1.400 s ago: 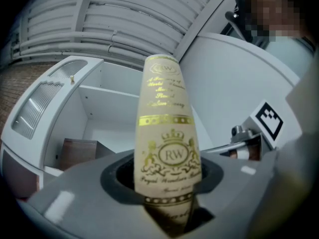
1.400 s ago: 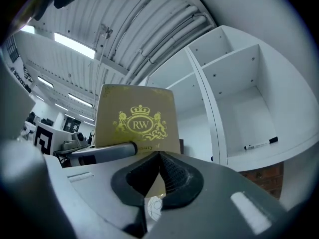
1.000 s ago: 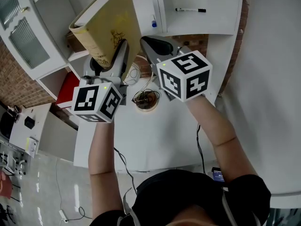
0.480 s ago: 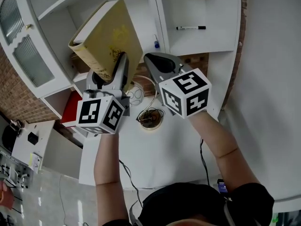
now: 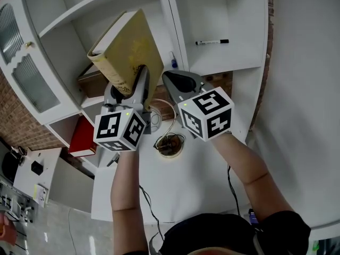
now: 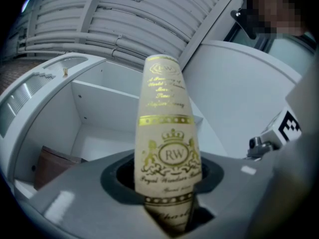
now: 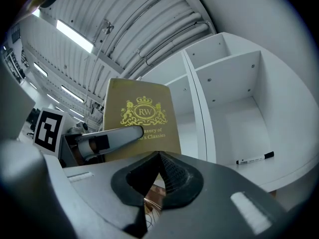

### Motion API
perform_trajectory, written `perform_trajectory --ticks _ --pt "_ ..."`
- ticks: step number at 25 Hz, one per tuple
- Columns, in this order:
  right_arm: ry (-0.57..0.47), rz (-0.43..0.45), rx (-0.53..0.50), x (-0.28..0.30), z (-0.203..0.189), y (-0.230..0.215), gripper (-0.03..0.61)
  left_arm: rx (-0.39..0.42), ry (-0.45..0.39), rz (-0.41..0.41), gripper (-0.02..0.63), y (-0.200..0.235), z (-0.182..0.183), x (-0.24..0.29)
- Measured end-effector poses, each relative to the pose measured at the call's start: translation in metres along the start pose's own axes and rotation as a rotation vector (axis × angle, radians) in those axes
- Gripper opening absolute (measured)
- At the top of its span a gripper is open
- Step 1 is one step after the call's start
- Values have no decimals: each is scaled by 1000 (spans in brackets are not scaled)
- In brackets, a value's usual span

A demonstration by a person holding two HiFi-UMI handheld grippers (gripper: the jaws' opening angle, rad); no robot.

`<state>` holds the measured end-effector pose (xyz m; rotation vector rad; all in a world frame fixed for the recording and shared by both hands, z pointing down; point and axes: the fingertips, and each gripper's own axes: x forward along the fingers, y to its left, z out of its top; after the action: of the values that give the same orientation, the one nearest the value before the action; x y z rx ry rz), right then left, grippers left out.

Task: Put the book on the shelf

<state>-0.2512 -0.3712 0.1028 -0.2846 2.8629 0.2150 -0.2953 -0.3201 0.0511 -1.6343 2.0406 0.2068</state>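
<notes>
Half done: book (image 5: pixel 130 44) held up, clamped in left hand-held gripper (image 5: pixel 129 81); right hand-held gripper (image 5: pixel 175 82) closed, empty. Next, push into far shelf (image 5: pixel 174 20).

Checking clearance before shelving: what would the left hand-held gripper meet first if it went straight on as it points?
Probably the back wall of the open shelf compartment, with the held book leading; depth is unclear.

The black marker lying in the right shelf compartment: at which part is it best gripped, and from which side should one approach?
Probably grip the marker at the middle of its barrel, entering through the open front of the compartment, slightly from above. It lies flat, crosswise to the opening, with nothing close beside it.
</notes>
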Motion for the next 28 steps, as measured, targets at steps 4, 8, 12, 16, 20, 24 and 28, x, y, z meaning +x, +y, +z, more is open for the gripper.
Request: perform_trajectory --ticks 4,8,12,16,20,24,28 --pt "4 1 4 4 -1 1 -2 -9 40 1 215 3 -7 11" --pt "13 0 -5 8 -3 1 -1 -2 66 4 215 5 -11 16" --pt "20 -11 -2 11 -4 -2 -2 -3 77 -2 215 7 -12 21" --pt "31 -18 4 12 -6 -3 -2 -17 109 -4 213 9 -13 27" --pt "34 -25 1 10 -5 -3 -2 -16 160 -13 213 7 -15 33" --pt "41 -37 -3 11 -4 -6 -2 -5 182 -13 213 6 -16 38" --pt "44 -44 6 14 -4 -9 -1 -11 197 -12 213 7 -18 43"
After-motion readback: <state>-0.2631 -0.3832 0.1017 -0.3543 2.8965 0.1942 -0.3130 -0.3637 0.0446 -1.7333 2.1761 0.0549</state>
